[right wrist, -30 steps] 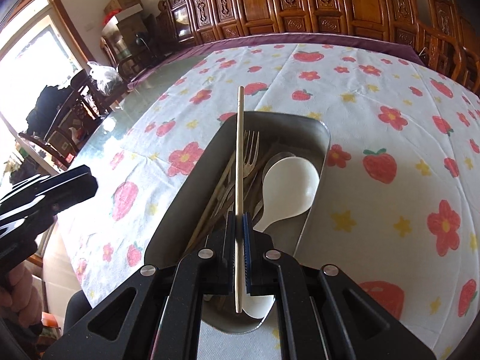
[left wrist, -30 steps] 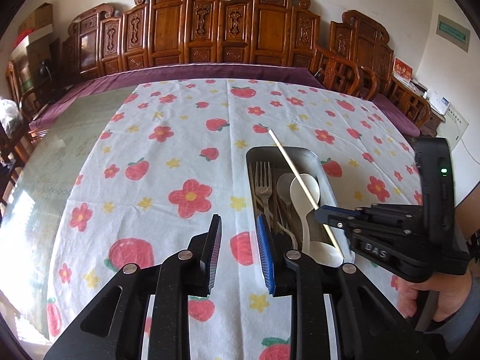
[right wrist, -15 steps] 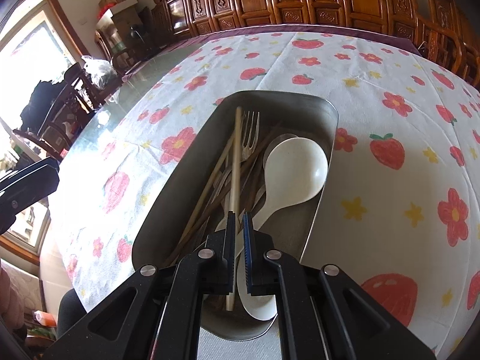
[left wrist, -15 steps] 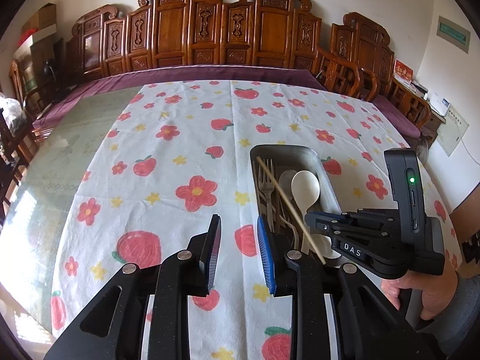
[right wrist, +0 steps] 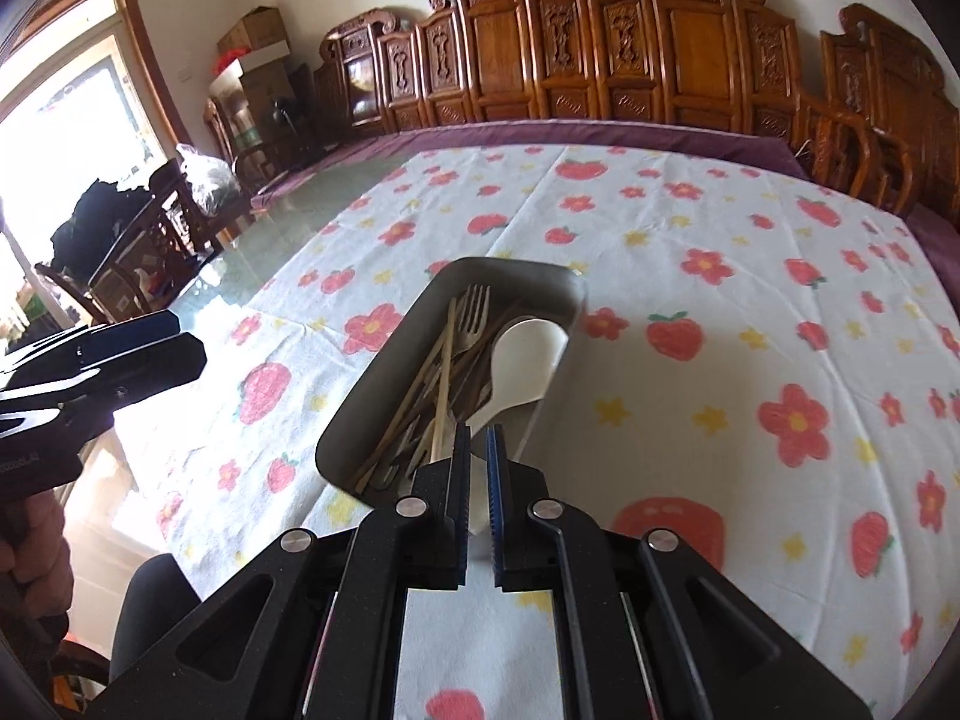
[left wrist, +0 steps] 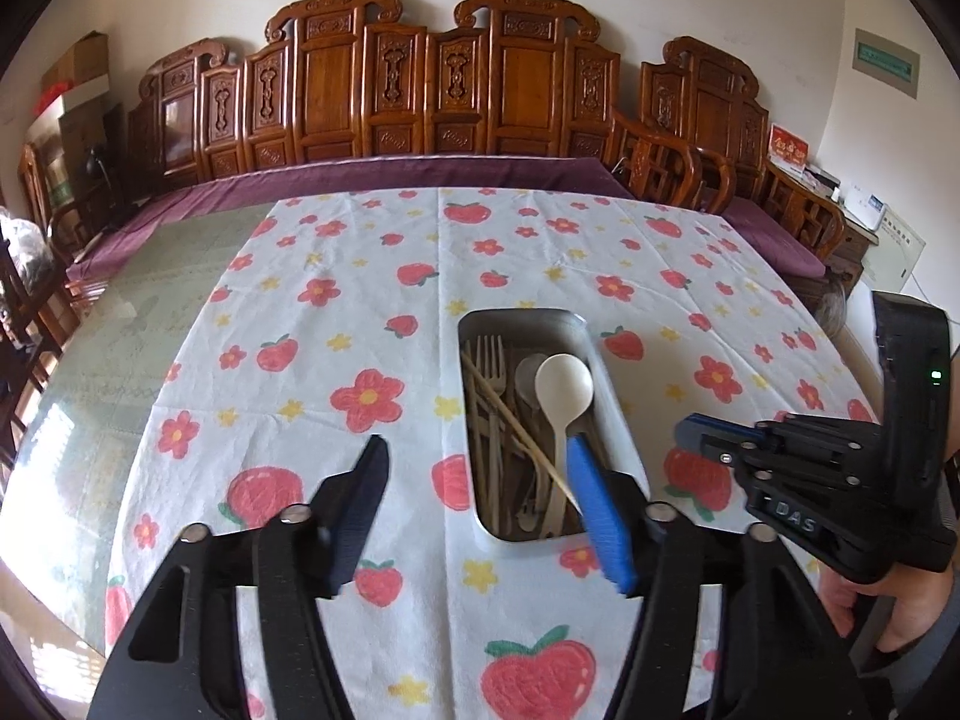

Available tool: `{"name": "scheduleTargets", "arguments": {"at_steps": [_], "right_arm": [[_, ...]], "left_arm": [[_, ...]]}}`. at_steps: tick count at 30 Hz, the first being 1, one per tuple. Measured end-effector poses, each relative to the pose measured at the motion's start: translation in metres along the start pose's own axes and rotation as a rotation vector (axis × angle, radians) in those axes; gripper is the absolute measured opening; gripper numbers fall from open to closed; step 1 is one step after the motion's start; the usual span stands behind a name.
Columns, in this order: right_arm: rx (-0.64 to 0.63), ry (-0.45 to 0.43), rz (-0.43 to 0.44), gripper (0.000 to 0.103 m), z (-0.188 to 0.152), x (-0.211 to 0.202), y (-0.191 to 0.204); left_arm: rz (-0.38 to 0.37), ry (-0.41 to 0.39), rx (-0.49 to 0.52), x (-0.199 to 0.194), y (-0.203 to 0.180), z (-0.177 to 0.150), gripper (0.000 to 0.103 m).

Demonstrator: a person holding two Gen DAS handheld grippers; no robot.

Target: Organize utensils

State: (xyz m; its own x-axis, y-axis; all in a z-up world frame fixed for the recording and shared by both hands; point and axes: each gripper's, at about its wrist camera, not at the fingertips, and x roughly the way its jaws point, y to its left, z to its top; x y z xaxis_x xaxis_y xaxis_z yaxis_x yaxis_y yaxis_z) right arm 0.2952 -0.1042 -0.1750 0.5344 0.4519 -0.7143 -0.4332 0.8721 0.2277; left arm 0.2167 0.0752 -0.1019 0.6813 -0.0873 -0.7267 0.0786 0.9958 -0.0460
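Note:
A grey metal tray (left wrist: 606, 378) sits on the strawberry-print tablecloth and holds forks (left wrist: 489, 360), a white spoon (left wrist: 563, 387), a metal spoon and wooden chopsticks (left wrist: 510, 423). In the right wrist view the same tray (right wrist: 384, 372) holds a chopstick (right wrist: 445, 372) lying along it. My left gripper (left wrist: 480, 492) is open wide just before the tray's near end, holding nothing. My right gripper (right wrist: 478, 456) is slightly open and empty, just above the tray's near end. It also shows in the left wrist view (left wrist: 708, 438), right of the tray.
The tablecloth (left wrist: 360, 312) covers a glass-topped table (left wrist: 120, 324). Carved wooden chairs (left wrist: 420, 90) line the far wall. More chairs and bags (right wrist: 150, 210) stand at the left by a window.
My right gripper has let go of the chopstick, which now lies in the tray, and has pulled back. My left gripper has opened wide.

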Motion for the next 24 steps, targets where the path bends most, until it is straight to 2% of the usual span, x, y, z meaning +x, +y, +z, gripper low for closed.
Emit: {"name": "scheduleTargets", "arguments": {"at_steps": [2,3,4,5,6,11,13,19,24], "right_arm": [[0.002,-0.034,-0.026,0.033,-0.007,-0.02,-0.004],[0.006,-0.051,-0.044,0.04,-0.011,-0.03,-0.006],[0.011,-0.067,-0.056,0.052,-0.015,-0.04,-0.009],[0.016,-0.079,-0.067,0.062,-0.018,-0.048,-0.011],[0.024,-0.09,-0.082,0.066,-0.023,-0.057,-0.014],[0.053,-0.142,-0.14,0.095,-0.04,-0.099,-0.023],[0.053,-0.168,-0.174,0.1,-0.047,-0.116,-0.024],[0.076,-0.21,-0.234,0.1,-0.062,-0.157,-0.026],[0.061,-0.302,-0.273,0.1,-0.064,-0.198,-0.018]], "left_arm": [[0.0,-0.004,0.008,-0.006,-0.009,-0.003,0.061],[-0.002,-0.006,0.009,-0.008,-0.012,-0.004,0.064],[-0.002,-0.007,0.009,-0.011,-0.016,-0.006,0.083],[-0.003,-0.019,0.008,-0.015,-0.019,-0.008,0.091],[-0.006,-0.032,0.007,-0.018,-0.022,-0.01,0.094],[-0.025,-0.03,0.011,-0.035,-0.041,-0.018,0.095],[-0.014,-0.041,0.024,-0.043,-0.048,-0.02,0.095],[-0.011,-0.072,0.035,-0.071,-0.065,-0.029,0.095],[-0.019,-0.137,0.019,-0.106,-0.073,-0.026,0.095]]}}
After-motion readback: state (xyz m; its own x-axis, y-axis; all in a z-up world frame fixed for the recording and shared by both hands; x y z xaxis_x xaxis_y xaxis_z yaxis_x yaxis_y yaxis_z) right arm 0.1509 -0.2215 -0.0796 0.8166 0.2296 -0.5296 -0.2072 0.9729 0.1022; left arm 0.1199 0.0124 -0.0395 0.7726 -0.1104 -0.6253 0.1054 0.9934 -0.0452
